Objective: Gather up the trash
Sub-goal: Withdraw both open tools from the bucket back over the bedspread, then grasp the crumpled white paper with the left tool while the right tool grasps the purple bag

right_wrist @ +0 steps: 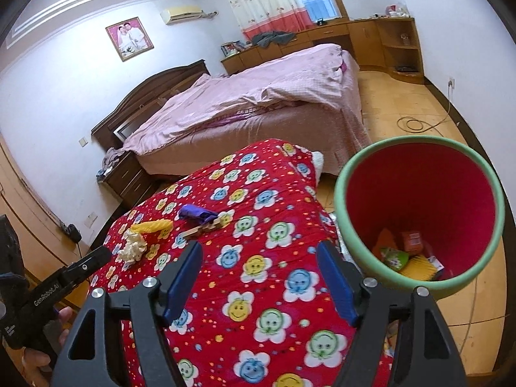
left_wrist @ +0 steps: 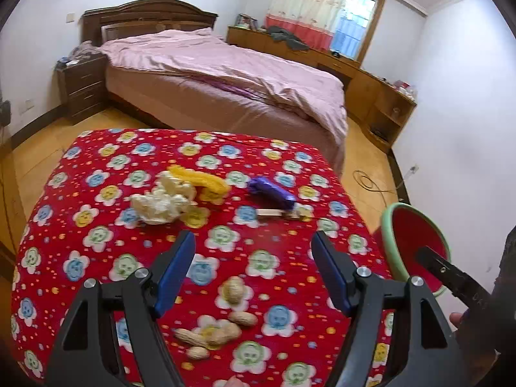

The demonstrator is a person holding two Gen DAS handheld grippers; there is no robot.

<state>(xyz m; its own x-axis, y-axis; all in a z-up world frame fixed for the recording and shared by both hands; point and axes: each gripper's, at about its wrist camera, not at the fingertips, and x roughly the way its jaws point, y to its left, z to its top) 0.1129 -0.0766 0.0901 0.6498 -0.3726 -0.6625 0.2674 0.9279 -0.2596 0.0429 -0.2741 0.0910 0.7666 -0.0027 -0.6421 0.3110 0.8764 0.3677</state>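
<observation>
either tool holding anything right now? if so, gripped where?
Nothing held. The left tool is open above the peanuts; the right tool is open over the red cloth, beside the trash bin.

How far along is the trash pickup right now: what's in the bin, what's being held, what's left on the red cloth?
Done: the bin already holds several wrappers.
In hand: nothing. The left gripper and right gripper are both open and empty.
Left on the red cloth: peanut shells nearest the left gripper, a crumpled white tissue, a yellow wrapper, a purple wrapper and a small wooden stick.
</observation>
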